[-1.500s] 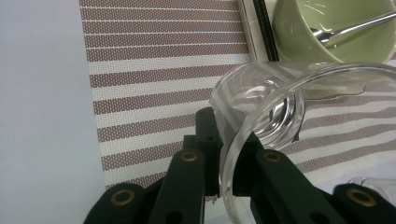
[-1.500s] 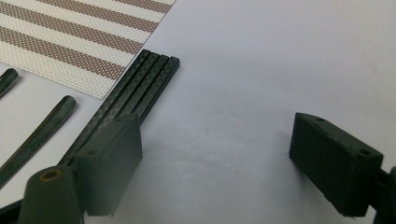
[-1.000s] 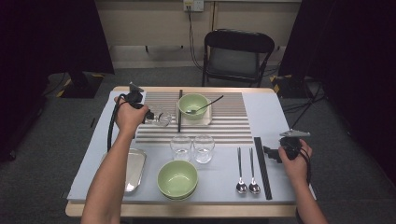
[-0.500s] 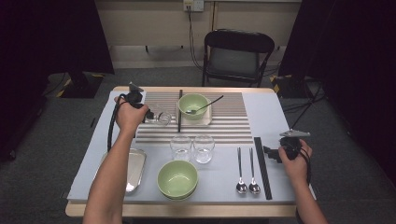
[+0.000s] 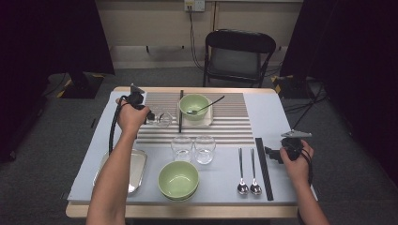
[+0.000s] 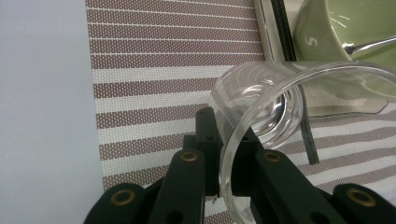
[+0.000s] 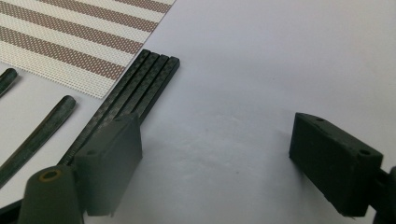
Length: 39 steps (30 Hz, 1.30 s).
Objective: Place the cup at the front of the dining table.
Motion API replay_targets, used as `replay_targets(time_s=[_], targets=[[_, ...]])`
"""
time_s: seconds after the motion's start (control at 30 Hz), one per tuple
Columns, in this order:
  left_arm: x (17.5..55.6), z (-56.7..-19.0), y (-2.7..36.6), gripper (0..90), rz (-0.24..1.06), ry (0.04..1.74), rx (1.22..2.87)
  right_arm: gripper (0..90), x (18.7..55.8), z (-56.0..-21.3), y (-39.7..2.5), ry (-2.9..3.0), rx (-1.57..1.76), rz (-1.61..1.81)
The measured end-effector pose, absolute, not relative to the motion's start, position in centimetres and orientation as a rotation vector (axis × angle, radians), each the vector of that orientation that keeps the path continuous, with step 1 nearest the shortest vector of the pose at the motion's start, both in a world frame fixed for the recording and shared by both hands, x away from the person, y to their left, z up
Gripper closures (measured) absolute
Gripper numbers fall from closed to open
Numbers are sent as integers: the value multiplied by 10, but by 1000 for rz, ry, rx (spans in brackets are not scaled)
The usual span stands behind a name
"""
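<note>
My left gripper (image 5: 151,116) is shut on the rim of a clear glass (image 5: 163,118), holding it tilted over the striped placemat (image 5: 225,129). In the left gripper view the jaws pinch the glass wall (image 6: 261,116) between them, with the green bowl (image 6: 345,32) just beyond. My right gripper (image 5: 271,153) rests open at the table's right side, beside the black chopsticks (image 5: 263,161). In the right gripper view its fingers (image 7: 112,158) stand wide apart over bare table, with the chopsticks (image 7: 135,88) at the left.
A green bowl (image 5: 194,106) with a spoon in it sits on a small tray at the back. Two upright glasses (image 5: 193,148) stand mid-table. Another green bowl (image 5: 178,180), a metal tray (image 5: 136,168) and two spoons (image 5: 248,171) lie along the front. A chair (image 5: 239,56) stands behind.
</note>
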State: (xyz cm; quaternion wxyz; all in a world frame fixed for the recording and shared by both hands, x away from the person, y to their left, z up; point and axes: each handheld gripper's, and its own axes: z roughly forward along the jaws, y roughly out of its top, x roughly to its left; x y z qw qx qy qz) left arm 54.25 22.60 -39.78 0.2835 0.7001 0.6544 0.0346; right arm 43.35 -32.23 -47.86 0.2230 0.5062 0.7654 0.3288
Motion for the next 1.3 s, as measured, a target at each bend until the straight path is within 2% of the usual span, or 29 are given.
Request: replay_targets(time_s=[0.47, 1.3], targets=[[544, -404, 226, 859, 96, 1783, 1832, 163, 434, -479, -322, 2113, 1396, 906], [546, -411, 225, 859, 96, 1784, 1861, 164, 434, -479, -322, 2114, 1396, 908]])
